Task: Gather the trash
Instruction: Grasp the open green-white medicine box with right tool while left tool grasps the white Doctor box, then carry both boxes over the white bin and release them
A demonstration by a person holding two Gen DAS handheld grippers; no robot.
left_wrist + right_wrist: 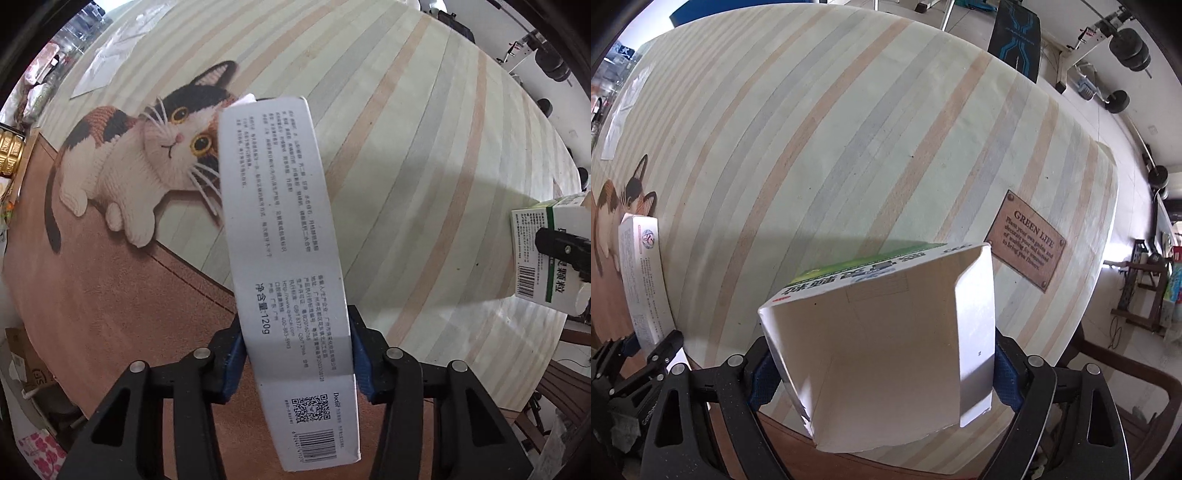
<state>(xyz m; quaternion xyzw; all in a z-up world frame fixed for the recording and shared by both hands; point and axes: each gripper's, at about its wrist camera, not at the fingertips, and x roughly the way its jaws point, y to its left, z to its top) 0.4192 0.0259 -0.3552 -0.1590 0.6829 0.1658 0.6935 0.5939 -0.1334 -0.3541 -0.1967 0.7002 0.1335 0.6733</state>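
A long white cardboard box (291, 236) printed with black text and a barcode sits clamped in my left gripper (297, 354), held above the striped cloth-covered surface (424, 147) — its far end over the printed calico cat (147, 158). My right gripper (882, 373) is closed on a green-and-white carton (886, 332), its open end facing the camera, also held above the surface — near the brown "GREEN LIFE" plaque (1027, 240).
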